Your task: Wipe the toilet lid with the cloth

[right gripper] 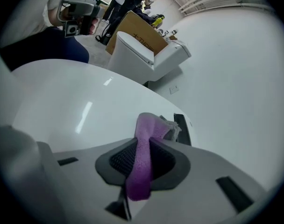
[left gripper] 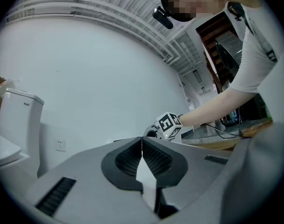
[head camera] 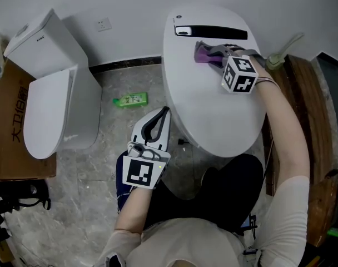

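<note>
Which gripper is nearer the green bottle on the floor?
Left. The left gripper hangs above the floor beside the green bottle; the right gripper is on the toilet lid, clamping the purple cloth.

bare storeroom-like space: one toilet (head camera: 213, 110), a second toilet (head camera: 52, 93) by a cardboard box (head camera: 8, 132), marbled floor (head camera: 85, 204)

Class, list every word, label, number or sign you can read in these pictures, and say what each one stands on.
"大卫": orange print on the cardboard box. The characters after it are too unclear to read.
Small dark label on the second toilet's tank: too small to read.
Label on the green bottle: too small to read.
</note>
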